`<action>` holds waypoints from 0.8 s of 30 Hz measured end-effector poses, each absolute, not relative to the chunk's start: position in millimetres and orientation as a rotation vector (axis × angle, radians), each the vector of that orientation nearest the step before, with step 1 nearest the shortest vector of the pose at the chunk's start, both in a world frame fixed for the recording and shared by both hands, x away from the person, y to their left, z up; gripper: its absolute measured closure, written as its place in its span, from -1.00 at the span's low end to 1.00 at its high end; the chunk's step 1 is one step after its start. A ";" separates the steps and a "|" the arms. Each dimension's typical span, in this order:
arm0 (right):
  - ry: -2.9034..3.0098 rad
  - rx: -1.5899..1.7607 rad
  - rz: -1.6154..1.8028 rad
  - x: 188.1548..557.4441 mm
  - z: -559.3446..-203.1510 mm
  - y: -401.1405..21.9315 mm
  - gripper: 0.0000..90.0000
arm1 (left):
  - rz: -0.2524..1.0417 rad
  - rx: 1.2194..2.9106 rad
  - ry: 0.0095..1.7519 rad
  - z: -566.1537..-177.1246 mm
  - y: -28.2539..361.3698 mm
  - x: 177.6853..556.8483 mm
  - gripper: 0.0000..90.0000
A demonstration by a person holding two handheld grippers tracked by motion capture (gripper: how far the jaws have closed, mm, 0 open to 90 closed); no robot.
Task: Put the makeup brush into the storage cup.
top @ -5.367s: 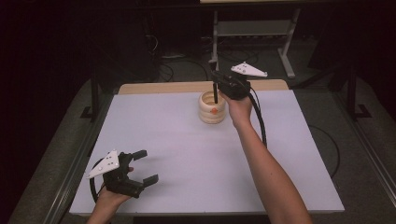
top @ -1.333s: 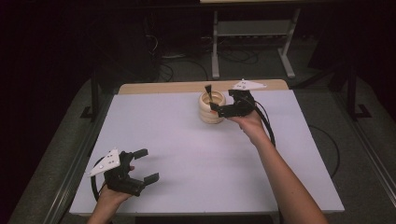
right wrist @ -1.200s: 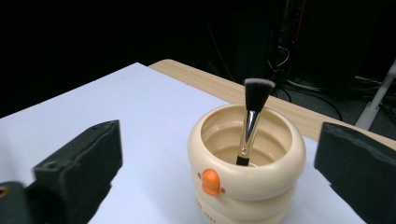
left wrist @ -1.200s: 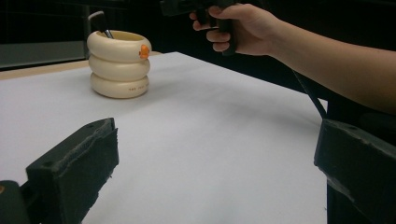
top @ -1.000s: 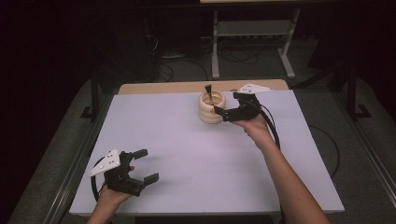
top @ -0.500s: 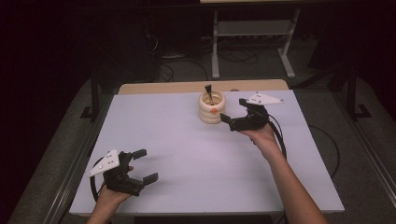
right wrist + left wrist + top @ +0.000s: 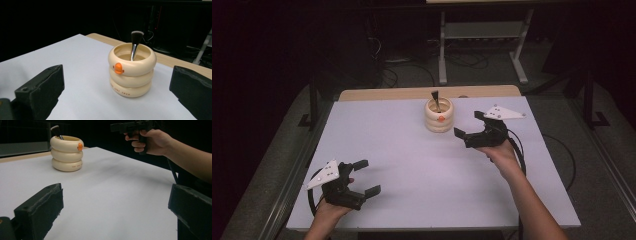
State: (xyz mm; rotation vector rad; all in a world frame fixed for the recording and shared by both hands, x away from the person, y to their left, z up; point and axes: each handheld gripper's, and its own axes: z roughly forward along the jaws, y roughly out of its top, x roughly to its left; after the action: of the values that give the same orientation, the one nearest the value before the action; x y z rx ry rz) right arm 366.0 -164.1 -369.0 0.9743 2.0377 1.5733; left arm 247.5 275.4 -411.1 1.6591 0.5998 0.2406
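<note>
The right gripper (image 7: pixel 468 126) has let go of the brush (image 7: pixel 435 99) and drawn back from the holder (image 7: pixel 438 116).

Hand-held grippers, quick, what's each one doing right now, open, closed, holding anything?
Left hand-held gripper: open, holding nothing.
Right hand-held gripper: open, holding nothing, beside the cream holder.

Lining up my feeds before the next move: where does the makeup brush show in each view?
High view: makeup brush at top centre, standing in the cream ringed holder.
Left gripper view: brush tip at upper left, in the holder.
Right gripper view: right of centre, upright in the holder.
Shared landmark: the holder's orange spot.
</note>
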 end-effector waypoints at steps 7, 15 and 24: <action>2.037 0.949 1.571 354.6 -369.8 -165.9 -1.00 | 0.241 1.647 0.603 -410.6 275.7 246.8 -1.00; 2.037 0.947 1.591 342.3 -370.1 -168.7 -1.00 | 0.253 1.649 0.608 -409.5 278.6 245.4 -1.00; 2.038 0.963 1.596 330.3 -375.1 -178.2 -1.00 | 0.257 1.657 0.609 -409.7 279.5 244.6 -1.00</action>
State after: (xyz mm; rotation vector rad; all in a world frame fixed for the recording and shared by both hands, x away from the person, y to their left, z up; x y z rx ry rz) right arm 330.3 -178.2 -375.1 0.9633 2.0377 1.5961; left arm 244.6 279.5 -409.7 1.6570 0.6085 0.2572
